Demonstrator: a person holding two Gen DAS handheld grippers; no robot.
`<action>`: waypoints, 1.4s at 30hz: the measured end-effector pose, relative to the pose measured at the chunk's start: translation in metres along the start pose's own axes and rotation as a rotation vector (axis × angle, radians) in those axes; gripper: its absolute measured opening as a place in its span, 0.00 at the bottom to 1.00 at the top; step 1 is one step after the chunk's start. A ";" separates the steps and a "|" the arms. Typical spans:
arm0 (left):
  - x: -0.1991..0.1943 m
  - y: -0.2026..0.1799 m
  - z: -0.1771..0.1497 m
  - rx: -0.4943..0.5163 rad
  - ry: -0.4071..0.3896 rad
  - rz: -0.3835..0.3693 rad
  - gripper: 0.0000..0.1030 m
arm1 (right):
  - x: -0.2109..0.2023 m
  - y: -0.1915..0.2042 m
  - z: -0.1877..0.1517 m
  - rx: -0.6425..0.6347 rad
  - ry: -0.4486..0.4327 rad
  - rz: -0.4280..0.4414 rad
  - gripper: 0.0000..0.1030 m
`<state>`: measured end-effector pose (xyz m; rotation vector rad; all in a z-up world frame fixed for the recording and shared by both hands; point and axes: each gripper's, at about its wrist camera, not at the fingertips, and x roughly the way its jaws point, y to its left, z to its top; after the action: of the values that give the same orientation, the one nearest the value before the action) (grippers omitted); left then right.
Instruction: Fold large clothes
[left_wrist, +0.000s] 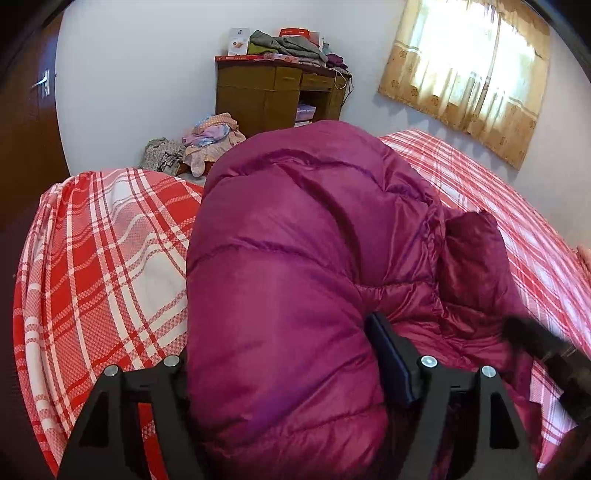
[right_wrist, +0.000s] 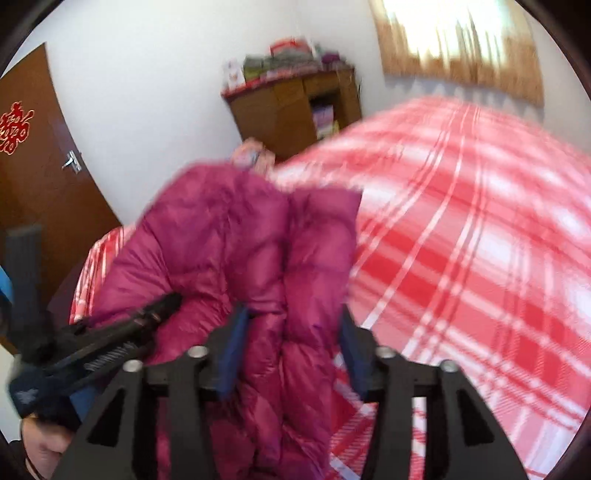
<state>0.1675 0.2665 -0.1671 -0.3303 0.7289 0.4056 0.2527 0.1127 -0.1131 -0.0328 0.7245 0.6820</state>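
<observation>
Two handheld grippers are seen at work over a bed (left_wrist: 103, 236) covered with a red and white checked sheet.

A large magenta quilted down jacket (left_wrist: 295, 240) is spread along the middle of that sheet, its puffy bulk reaching from the near edge towards the far end of the bed. A darker plush collar or lining (left_wrist: 472, 258) is exposed on its right side.

The left gripper (left_wrist: 280, 339) is set astride the jacket's near end, with the padded fabric filling the space between the widely spread fingers. Only one blue-padded finger (left_wrist: 391, 362) is shown, its inner face largely bare, while the other is hidden behind the fabric. Whether the jacket is pinched there cannot be told.

In the blurred right wrist view, a thick fold of the jacket (right_wrist: 258, 240) is clenched between the fingers (right_wrist: 231, 350) of the right gripper (right_wrist: 291, 314) and is raised above the sheet (right_wrist: 461, 240). The left gripper (right_wrist: 122, 332) is seen beside it on the left, carried by a hand (right_wrist: 40, 450).

Beyond the bed, a brown wooden desk (left_wrist: 258, 92) is stacked with folded clothes and boxes, and a heap of pale clothes (left_wrist: 210, 140) lies in front of it. A tan patterned curtain (left_wrist: 469, 74) is hung over the bright window, and a dark brown door (right_wrist: 40, 158) stands at the left.
</observation>
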 end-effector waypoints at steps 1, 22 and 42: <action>-0.001 -0.002 -0.001 0.008 -0.002 0.009 0.74 | -0.004 0.006 0.008 -0.010 -0.020 -0.026 0.29; 0.012 -0.014 0.004 0.071 0.031 0.076 0.85 | 0.075 -0.005 -0.014 0.035 0.076 -0.161 0.14; -0.088 -0.012 -0.031 0.182 -0.007 0.145 0.98 | -0.079 0.004 -0.071 0.065 -0.017 -0.161 0.66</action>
<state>0.0960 0.2219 -0.1259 -0.1048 0.7796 0.4738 0.1650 0.0532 -0.1173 -0.0251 0.7194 0.5042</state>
